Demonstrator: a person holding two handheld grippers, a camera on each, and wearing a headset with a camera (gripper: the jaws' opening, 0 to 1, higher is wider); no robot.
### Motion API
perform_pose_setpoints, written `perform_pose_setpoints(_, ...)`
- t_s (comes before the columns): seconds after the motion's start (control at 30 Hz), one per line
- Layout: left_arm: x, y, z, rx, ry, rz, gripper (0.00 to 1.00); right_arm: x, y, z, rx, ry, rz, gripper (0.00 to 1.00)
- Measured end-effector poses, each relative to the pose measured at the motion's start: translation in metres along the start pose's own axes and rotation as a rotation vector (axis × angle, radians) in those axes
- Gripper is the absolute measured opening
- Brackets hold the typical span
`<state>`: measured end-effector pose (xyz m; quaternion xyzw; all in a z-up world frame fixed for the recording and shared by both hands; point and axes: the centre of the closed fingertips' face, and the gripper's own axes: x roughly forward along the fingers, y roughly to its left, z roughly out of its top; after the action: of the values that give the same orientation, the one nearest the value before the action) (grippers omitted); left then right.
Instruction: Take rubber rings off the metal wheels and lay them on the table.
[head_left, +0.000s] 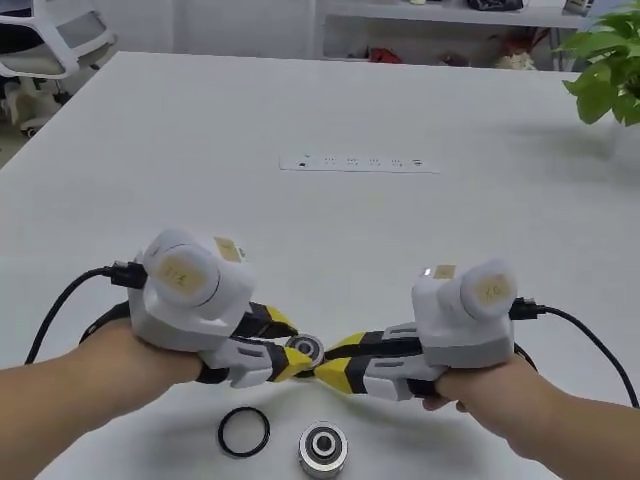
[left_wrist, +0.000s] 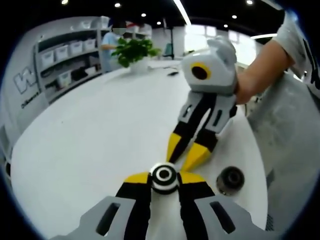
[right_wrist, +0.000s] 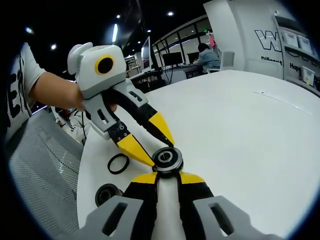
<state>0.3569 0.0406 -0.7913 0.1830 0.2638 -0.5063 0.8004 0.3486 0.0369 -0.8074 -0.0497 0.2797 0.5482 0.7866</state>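
Observation:
A small metal wheel (head_left: 303, 349) with a black rubber ring (right_wrist: 167, 152) around it hangs just above the table between both grippers. My left gripper (head_left: 293, 357) is shut on the wheel (left_wrist: 164, 176) from the left. My right gripper (head_left: 322, 366) meets it from the right, its jaws pinched together on the ring at the wheel's rim (right_wrist: 168, 161). In the left gripper view the right gripper (left_wrist: 186, 156) comes in from above. In the right gripper view the left gripper (right_wrist: 150, 144) reaches in from the upper left. One loose rubber ring (head_left: 244, 432) lies flat near the front edge.
A bare metal wheel (head_left: 323, 447) stands beside the loose ring (right_wrist: 118, 163) and also appears on the table in the gripper views (left_wrist: 231, 179) (right_wrist: 108, 194). A power strip (head_left: 358, 163) is set into the white table (head_left: 300, 110). A plant (head_left: 608, 75) stands far right.

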Motion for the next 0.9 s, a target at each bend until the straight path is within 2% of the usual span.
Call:
perform_pose_setpoints(0.07, 0.0016, 0.0007, -0.0006, 0.006, 0.004, 0.008, 0.20, 0.0003, -0.0003, 0.0000, 0.003, -0.002, -0.001, 0.11)
perform_pose_setpoints(0.47, 0.0010, 0.0020, -0.0010, -0.054, -0.029, 0.028, 0.14, 0.0003, -0.0012, -0.0015, 0.023, -0.004, -0.005, 0.06)
perform_pose_setpoints(0.9, -0.0016, 0.0015, -0.0024, -0.050, -0.036, 0.043, 0.14, 0.0002, -0.0021, -0.0028, 0.152, -0.025, 0.004, 0.01)
